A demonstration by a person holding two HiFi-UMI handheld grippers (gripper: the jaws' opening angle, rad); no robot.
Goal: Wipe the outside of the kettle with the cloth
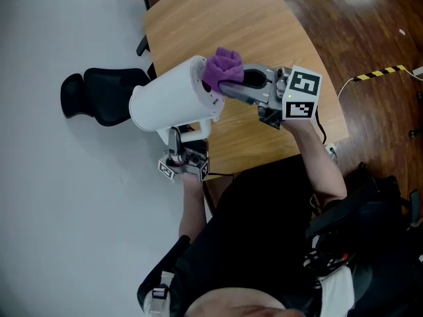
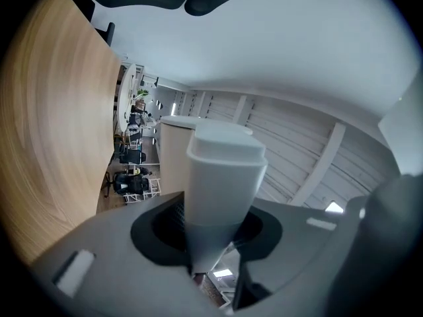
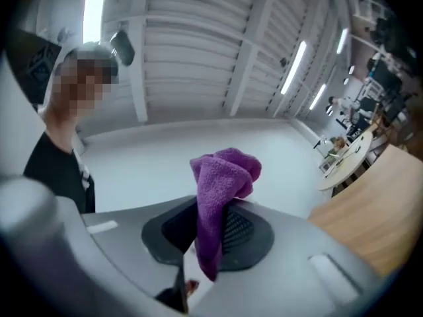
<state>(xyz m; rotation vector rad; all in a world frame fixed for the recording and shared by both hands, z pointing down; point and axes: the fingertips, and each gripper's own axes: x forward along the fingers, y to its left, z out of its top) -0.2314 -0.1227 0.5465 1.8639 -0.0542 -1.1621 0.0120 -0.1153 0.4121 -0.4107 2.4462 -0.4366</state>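
- Underneath, the wooden tabletop [image 1: 264, 51] fills the upper head view, with pale floor to its left.
- Held up off the tabletop, the white kettle [image 1: 168, 101] lies tipped on its side, across the tabletop's left edge.
- From below, the left tongs [image 1: 176, 140] are clamped on the kettle's white handle [image 2: 221, 170].
- From the right, the right tongs [image 1: 231, 84] are pinched narrow on the cloth.
- Bunched and purple, the cloth [image 1: 223, 68] touches the kettle's right end.
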